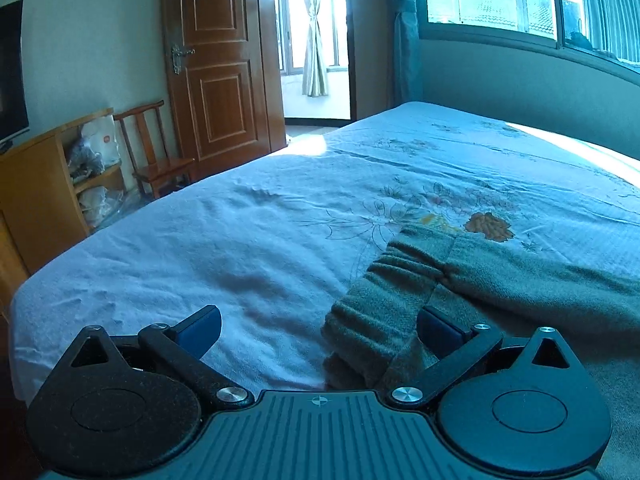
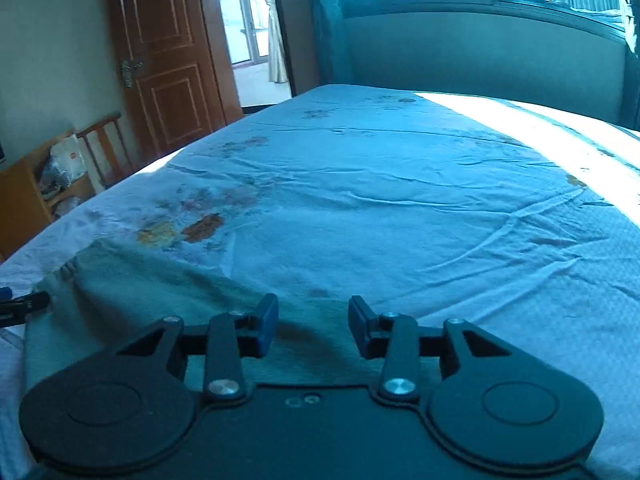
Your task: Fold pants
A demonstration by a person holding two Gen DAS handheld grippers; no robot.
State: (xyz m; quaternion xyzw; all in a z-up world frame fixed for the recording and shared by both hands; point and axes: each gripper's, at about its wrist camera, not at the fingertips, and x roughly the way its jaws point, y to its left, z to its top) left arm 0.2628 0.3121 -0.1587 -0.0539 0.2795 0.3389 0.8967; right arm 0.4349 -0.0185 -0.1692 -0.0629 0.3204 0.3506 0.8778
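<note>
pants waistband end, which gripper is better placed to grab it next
Left. The left gripper is open right at the ribbed waistband, one finger already over it. The right gripper, also open, hovers over plain fabric further along the pants.

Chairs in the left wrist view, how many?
1. A wooden chair stands against the wall, between the shelf unit and the door. The bed could hide others on the floor beyond it.

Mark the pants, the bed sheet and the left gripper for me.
pants (image 1: 384, 280): left wrist view, on the ribbed waistband.
bed sheet (image 2: 420, 208): right wrist view, on bare wrinkled fabric mid-bed.
left gripper (image 1: 318, 330): left wrist view, midway between its open fingertips, at the waistband's end.
</note>
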